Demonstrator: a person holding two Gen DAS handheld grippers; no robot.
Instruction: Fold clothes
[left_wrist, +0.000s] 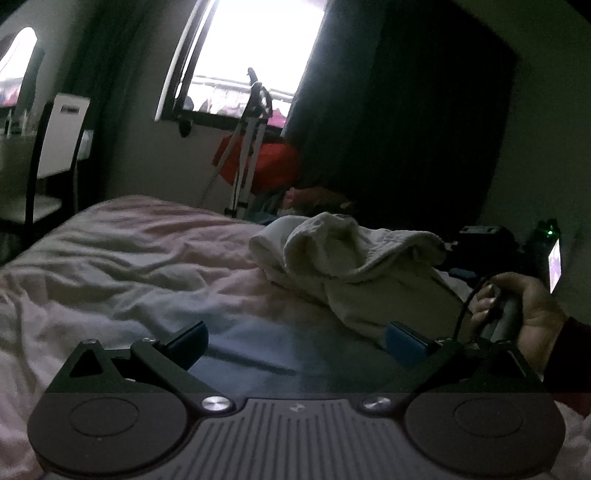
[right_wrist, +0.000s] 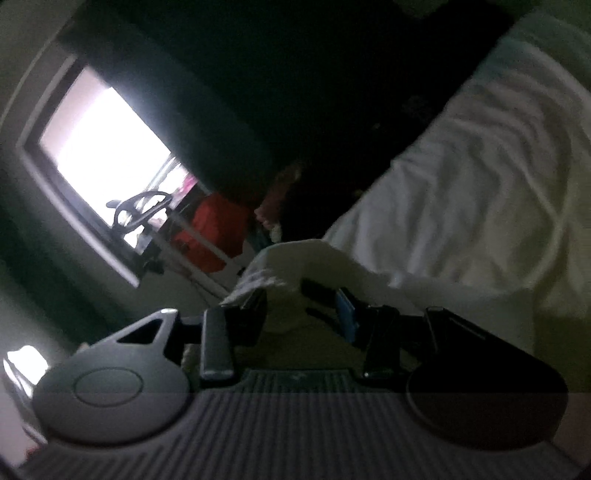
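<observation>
A crumpled white garment (left_wrist: 343, 258) lies bunched near the far edge of the bed (left_wrist: 110, 251), not yet spread. The left gripper (left_wrist: 295, 338) hovers low over the sheet, its jaws spread wide and empty. The right gripper (right_wrist: 301, 306), rolled on its side, has cloth between its narrowed jaws; whether they pinch it I cannot tell. This looks like the first grab; next comes lifting and shaking it flat.
</observation>
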